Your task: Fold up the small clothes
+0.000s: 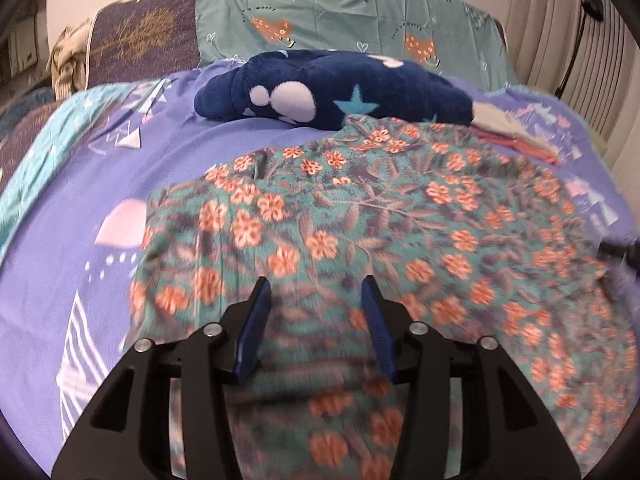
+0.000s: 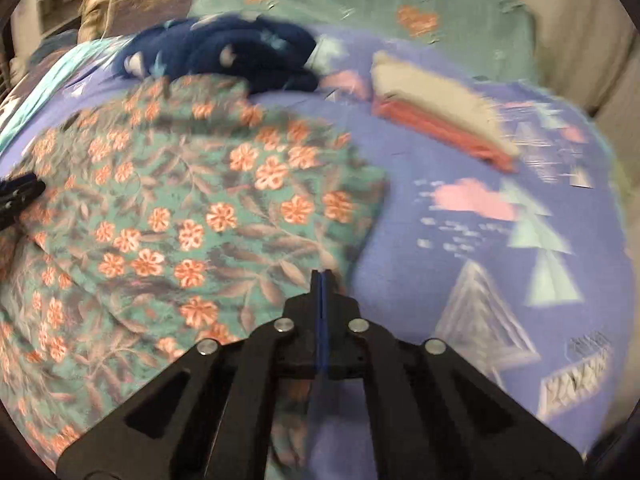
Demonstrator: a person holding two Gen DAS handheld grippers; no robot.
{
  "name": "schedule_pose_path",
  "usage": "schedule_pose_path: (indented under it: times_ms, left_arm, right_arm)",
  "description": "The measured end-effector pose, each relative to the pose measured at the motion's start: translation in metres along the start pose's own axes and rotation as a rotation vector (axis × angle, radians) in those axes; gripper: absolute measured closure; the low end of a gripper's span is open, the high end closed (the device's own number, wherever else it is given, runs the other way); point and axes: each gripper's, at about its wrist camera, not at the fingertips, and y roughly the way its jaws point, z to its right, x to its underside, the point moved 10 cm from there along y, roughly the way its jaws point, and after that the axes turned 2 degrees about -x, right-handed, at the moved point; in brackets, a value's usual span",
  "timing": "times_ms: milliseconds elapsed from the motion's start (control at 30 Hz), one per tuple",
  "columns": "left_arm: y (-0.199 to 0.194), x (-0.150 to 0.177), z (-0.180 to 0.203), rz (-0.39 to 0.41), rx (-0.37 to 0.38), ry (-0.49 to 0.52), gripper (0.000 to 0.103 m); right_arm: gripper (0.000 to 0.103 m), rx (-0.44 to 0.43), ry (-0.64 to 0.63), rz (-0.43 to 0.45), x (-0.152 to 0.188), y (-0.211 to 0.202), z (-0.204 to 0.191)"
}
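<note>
A teal garment with orange flowers lies spread on the purple bedsheet. My left gripper is open, its blue fingers apart just above the garment's near edge. In the right wrist view the same garment fills the left half. My right gripper is shut at the garment's right edge; whether cloth is pinched between the fingers is unclear. The left gripper's tip shows at the far left of that view.
A dark blue fleece garment with stars lies bunched behind the floral one. A folded stack of beige and pink clothes sits to the right on the sheet. Teal and dark pillows stand at the bed's head.
</note>
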Motion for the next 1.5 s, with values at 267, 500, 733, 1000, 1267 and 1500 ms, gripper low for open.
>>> schedule_pose_path:
  times_ms: [267,500,733,1000,1267,1500]
  left_arm:
    - [-0.062,0.055,-0.02,-0.006,-0.014,0.045,0.036]
    - [-0.097,0.117,-0.042,-0.052,0.0,-0.004,0.031]
    - [-0.115,0.147,-0.035,-0.078,0.08,-0.065,0.006]
    - [-0.138,0.179,-0.04,-0.088,0.126,-0.078,0.004]
    - [-0.169,0.22,-0.041,-0.113,0.208,-0.084,0.002]
    - [-0.183,0.236,-0.042,-0.062,0.189,-0.114,0.001]
  right_arm:
    - [0.093,-0.093,-0.004,-0.049,0.07,-0.015,-0.014]
    - [0.081,-0.097,0.066,0.021,0.091,-0.058,0.002]
    - [0.031,-0.181,0.103,0.107,0.101,-0.09,-0.013]
    - [0.021,-0.202,0.187,0.11,0.137,-0.116,-0.008]
    - [0.017,-0.281,0.3,0.045,0.19,-0.127,0.005]
    - [0.012,-0.367,0.396,0.034,0.215,-0.138,0.008]
